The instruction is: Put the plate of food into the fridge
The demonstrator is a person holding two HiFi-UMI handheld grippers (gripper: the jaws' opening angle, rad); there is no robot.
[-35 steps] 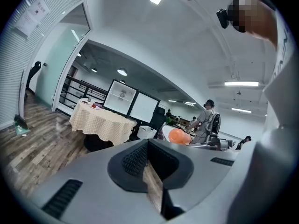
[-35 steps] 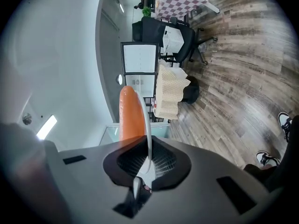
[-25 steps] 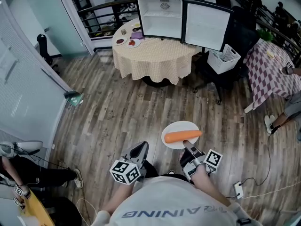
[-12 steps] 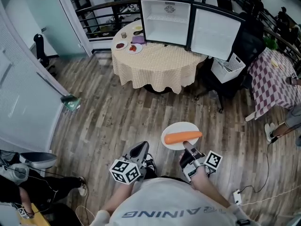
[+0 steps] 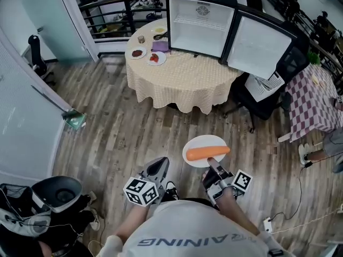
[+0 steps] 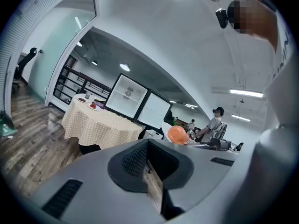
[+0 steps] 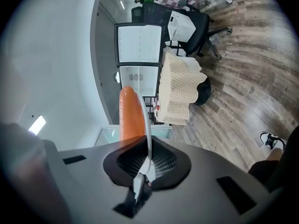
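Observation:
A white plate (image 5: pixel 199 143) with an orange carrot (image 5: pixel 208 153) on it is held level over the wood floor. My right gripper (image 5: pixel 212 168) is shut on the plate's near rim. In the right gripper view the thin rim (image 7: pixel 148 125) runs between the pads of the right gripper (image 7: pixel 148 161), with the carrot (image 7: pixel 131 115) to its left. My left gripper (image 5: pixel 158 169) is beside it, shut and holding nothing, its tips together in its own view (image 6: pixel 149 146). The open fridge (image 5: pixel 199 24) stands on the round table (image 5: pixel 179 74) ahead, door (image 5: pixel 260 46) swung right.
Two small plates of food (image 5: pixel 138 52) (image 5: pixel 155 58) sit at the table's left side. A black chair (image 5: pixel 257 98) and white basket (image 5: pixel 268 84) stand right of the table. A checked table (image 5: pixel 316 92) is at far right, a railing (image 5: pixel 118 9) behind. A person (image 6: pixel 216 122) stands farther off.
The table and fridge have come lower and closer in the head view. Both grippers and the plate with the carrot keep their place in front of me.

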